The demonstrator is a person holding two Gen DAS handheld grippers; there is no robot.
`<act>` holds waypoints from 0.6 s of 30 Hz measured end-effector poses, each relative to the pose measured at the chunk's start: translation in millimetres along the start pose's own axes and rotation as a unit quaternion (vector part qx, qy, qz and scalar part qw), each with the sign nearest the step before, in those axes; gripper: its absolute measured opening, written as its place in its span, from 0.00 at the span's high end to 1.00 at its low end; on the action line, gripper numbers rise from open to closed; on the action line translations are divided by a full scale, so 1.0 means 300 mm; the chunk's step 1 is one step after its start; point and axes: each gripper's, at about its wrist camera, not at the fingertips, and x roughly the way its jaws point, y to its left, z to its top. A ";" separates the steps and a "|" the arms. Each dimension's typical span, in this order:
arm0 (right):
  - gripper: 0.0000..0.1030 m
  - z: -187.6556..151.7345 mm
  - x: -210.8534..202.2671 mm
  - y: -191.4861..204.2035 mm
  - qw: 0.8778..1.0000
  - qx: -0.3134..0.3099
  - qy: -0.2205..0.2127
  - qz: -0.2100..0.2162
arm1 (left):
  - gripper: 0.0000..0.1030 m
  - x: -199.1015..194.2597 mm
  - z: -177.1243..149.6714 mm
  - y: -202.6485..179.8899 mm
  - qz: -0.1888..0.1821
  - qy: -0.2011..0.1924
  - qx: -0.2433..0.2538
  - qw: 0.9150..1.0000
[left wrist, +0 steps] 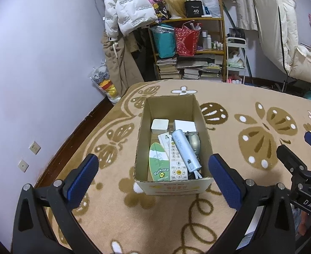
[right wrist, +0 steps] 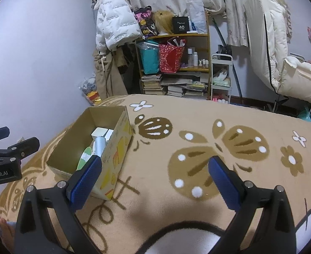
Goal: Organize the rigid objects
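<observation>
An open cardboard box (left wrist: 142, 124) stands on a beige butterfly-patterned blanket. Inside lie a light blue cylindrical device (left wrist: 185, 151), a white remote control (left wrist: 175, 165), a green-and-white oval case (left wrist: 158, 163), two white cubes (left wrist: 159, 123) and a silver rounded object (left wrist: 193, 141). My left gripper (left wrist: 153, 180) hovers open just in front of the box, empty. My right gripper (right wrist: 155, 180) is open and empty over the bare blanket, to the right of the box (right wrist: 117, 148). Its left finger (right wrist: 85, 177) overlaps the box's near corner in the view.
The blanket (right wrist: 197, 127) spreads wide to the right of the box. Behind it stand a cluttered wooden shelf (left wrist: 189, 48) with books and bags, hanging coats, a white cart (left wrist: 236, 59) and a plush-toy bag (left wrist: 104, 82) by the wall. The other gripper shows at each view's edge.
</observation>
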 end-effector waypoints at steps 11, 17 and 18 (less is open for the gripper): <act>0.00 0.003 -0.022 0.000 1.000 0.001 -0.014 -0.005 | 0.01 0.004 0.000 -0.015 -0.002 0.008 0.003 1.000; 0.00 0.003 -0.023 0.002 1.000 0.003 -0.013 -0.006 | 0.01 0.010 0.001 -0.008 -0.010 0.013 -0.004 1.000; 0.00 0.003 -0.025 0.002 1.000 0.002 -0.012 -0.008 | 0.01 0.010 0.001 -0.009 -0.011 0.014 -0.004 1.000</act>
